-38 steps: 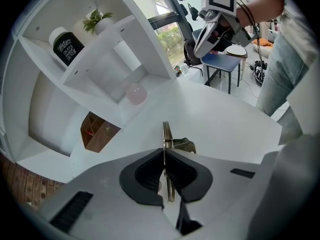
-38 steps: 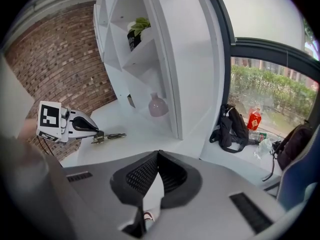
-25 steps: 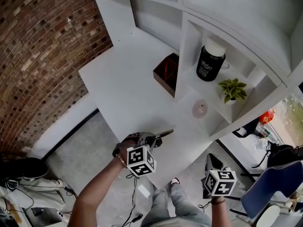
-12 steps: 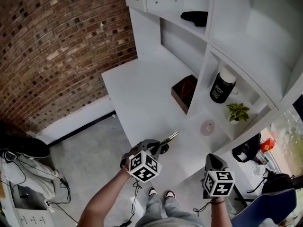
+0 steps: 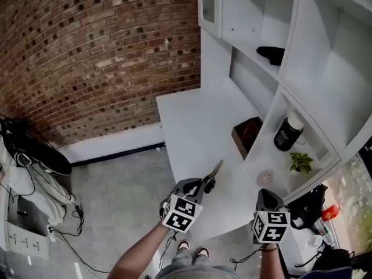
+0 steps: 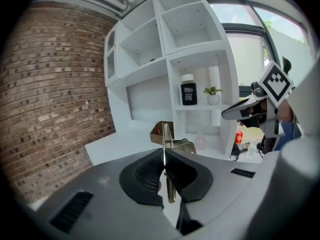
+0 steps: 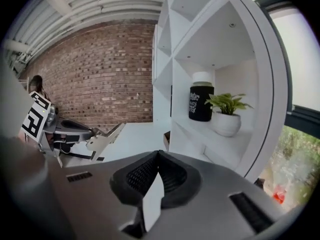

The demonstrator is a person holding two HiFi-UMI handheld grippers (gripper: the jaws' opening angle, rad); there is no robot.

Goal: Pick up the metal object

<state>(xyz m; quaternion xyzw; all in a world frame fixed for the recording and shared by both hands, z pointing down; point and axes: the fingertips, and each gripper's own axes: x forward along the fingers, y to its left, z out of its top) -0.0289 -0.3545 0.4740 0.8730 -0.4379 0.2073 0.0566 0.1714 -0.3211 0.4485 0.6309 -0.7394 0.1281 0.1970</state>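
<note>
Nearest the camera, the left gripper (image 5: 205, 185) has its jaws clamped on the metal object (image 5: 216, 168), a thin flat strip pinched edge-on between the ribbed pads (image 6: 150, 173). The strip sticks out forward past the fingertips, its far end over the near edge of the white desk (image 5: 192, 115). To the right, well apart from it, the right gripper (image 5: 266, 195) is held at the desk's near right corner with its jaws pressed together and nothing between them. From that gripper's own view, the left gripper and its strip show at the left, raised in front of the desk. Farther along the desk, a brown box (image 5: 247, 135) sits against the white shelving. On the shelf to the right stand a black jar (image 5: 288, 133) and a small potted plant (image 5: 300, 163). A brick wall (image 5: 87, 57) runs behind.
</note>
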